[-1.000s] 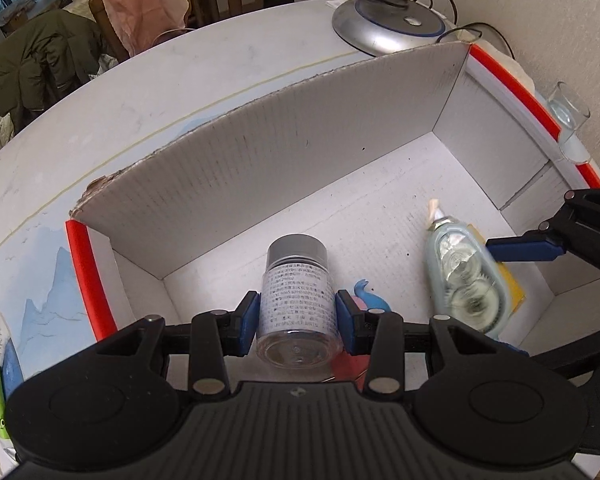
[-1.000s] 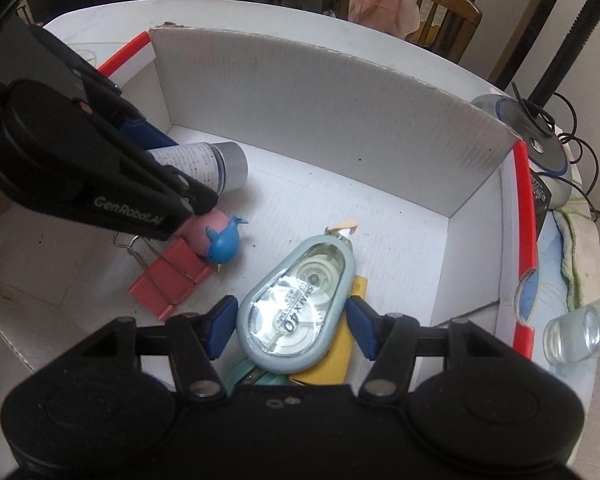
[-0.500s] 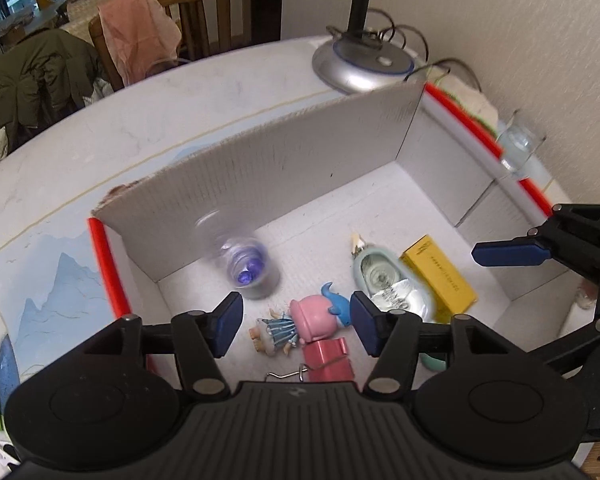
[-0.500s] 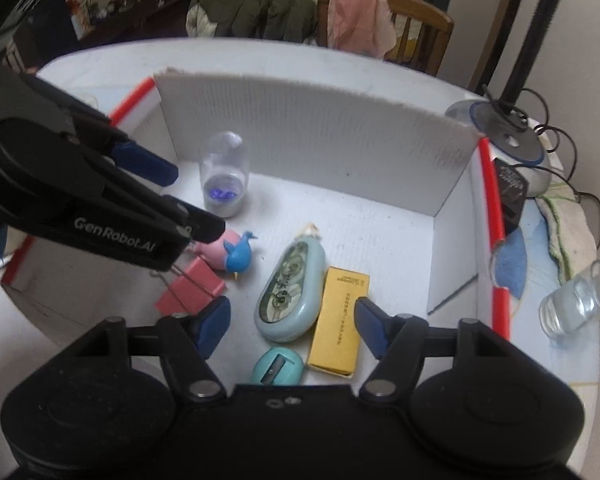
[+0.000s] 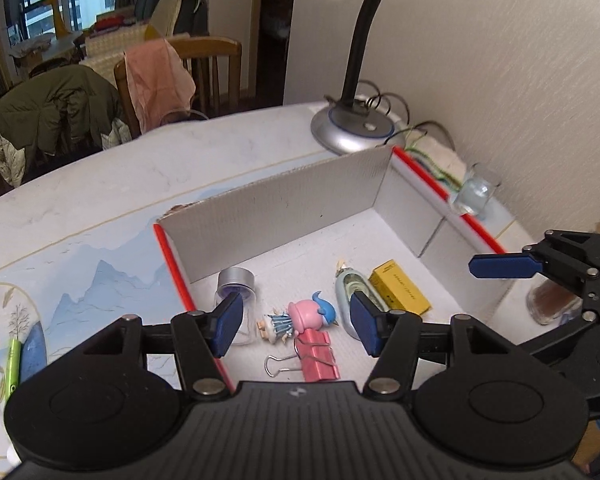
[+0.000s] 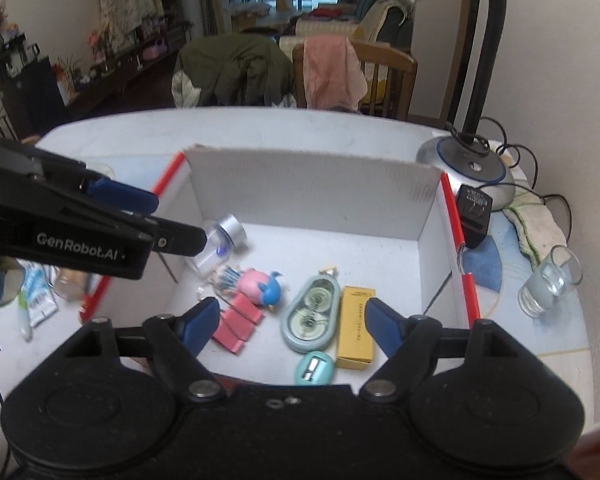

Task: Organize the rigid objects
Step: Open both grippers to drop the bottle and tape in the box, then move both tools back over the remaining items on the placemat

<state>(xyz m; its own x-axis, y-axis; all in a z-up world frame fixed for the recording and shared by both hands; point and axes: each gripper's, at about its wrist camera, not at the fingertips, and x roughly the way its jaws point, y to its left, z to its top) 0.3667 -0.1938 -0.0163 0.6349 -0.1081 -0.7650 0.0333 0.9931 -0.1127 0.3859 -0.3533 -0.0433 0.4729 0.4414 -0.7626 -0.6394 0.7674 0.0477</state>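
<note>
A white cardboard box [image 5: 284, 204] [image 6: 312, 176] with red edges sits on the table. Inside lie a clear bottle with a silver cap [image 5: 236, 282] [image 6: 224, 240], a pink and blue figurine [image 5: 304, 314] [image 6: 260, 284], a red binder clip [image 5: 318, 354] [image 6: 238, 324], a teal correction tape [image 5: 350, 288] [image 6: 312, 314], a yellow box [image 5: 400, 292] [image 6: 356, 332] and a teal sharpener [image 6: 314, 368]. My left gripper [image 5: 296, 326] is open and empty, raised above the box's near side. My right gripper [image 6: 292, 326] is open and empty, raised above the box's near edge.
A desk lamp base [image 5: 350, 132] [image 6: 466, 168] with cables stands behind the box. A small glass [image 5: 474, 194] [image 6: 548, 282] stands right of it. A black adapter [image 6: 474, 214] leans by the box's right wall. A green pen [image 5: 12, 364] lies at the left.
My left gripper let go of the bottle, which now lies in the box. My right gripper let go of the correction tape. Both grippers opened and rose up and back from the box.
</note>
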